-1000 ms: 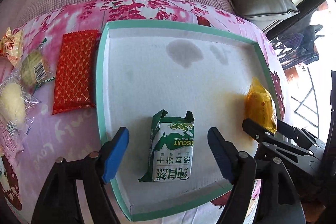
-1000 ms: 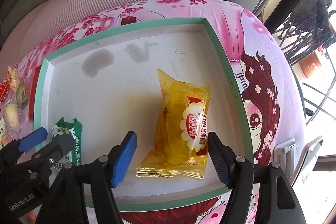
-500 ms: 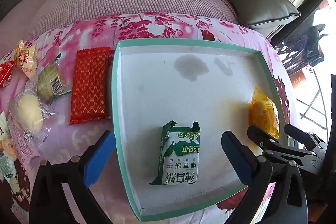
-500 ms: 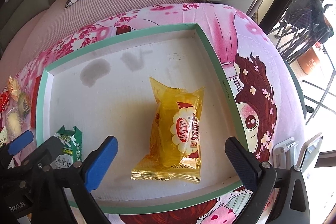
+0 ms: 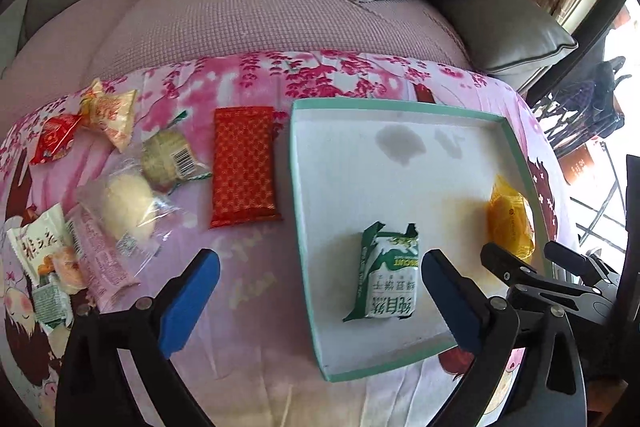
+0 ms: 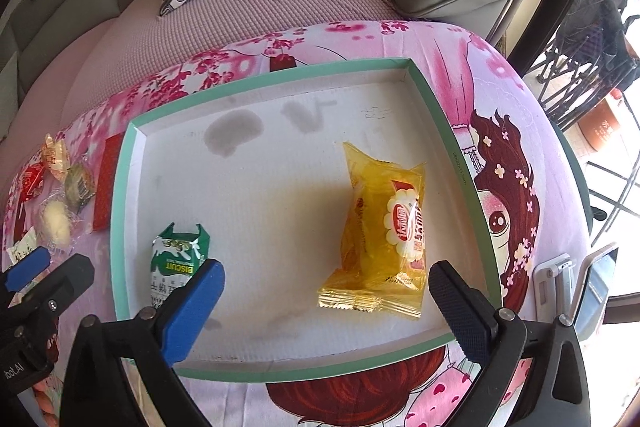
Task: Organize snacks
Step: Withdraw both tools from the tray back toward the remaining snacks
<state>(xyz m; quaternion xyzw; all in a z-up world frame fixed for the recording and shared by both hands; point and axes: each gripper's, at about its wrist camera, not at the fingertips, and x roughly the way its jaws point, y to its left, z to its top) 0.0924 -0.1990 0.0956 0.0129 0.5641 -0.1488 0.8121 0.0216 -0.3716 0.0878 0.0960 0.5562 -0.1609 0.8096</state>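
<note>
Left gripper [image 5: 320, 301]: held low over the near edge of the pink printed cloth [image 5: 256, 367], pointing toward the sofa [image 5: 240, 19]; jaws spread wide, nothing between the blue pads [image 5: 188, 303]. Straddles the left wall of the green-rimmed tray [image 5: 298, 195], one finger outside it, one over the white floor.

Right gripper [image 6: 326, 307]: likewise low at the tray's near edge, jaws wide apart and empty. Left pad just in front of the biscuit pack, right pad near the lower right corner of the yellow packet; contact with either cannot be told.

Green-and-white biscuit pack [image 5: 387, 281]: lies flat in the tray, near-left part. "BISCUIT" readable, upside down in the left wrist view; large Chinese characters below, not legible with confidence. Long axis runs near-to-far, torn-looking notched end pointing away from the grippers.

Yellow snack packet [image 6: 382, 231]: flat in the tray's right half, well apart from the biscuit pack. Round red-and-white logo with Chinese writing, unreadable. Long axis near-to-far, slightly tilted, crimped seam toward the grippers.

Outside the tray, on the cloth to its left: red patterned packet [image 5: 244, 167], long axis near-to-far, just beside the tray wall; further left, clear-wrapped pale bun [image 5: 126, 211], round green cake with barcode [image 5: 168, 157], several small wrapped snacks [image 5: 80, 125].

Two dark stains [image 6: 236, 135] on the tray floor, far side.
</note>
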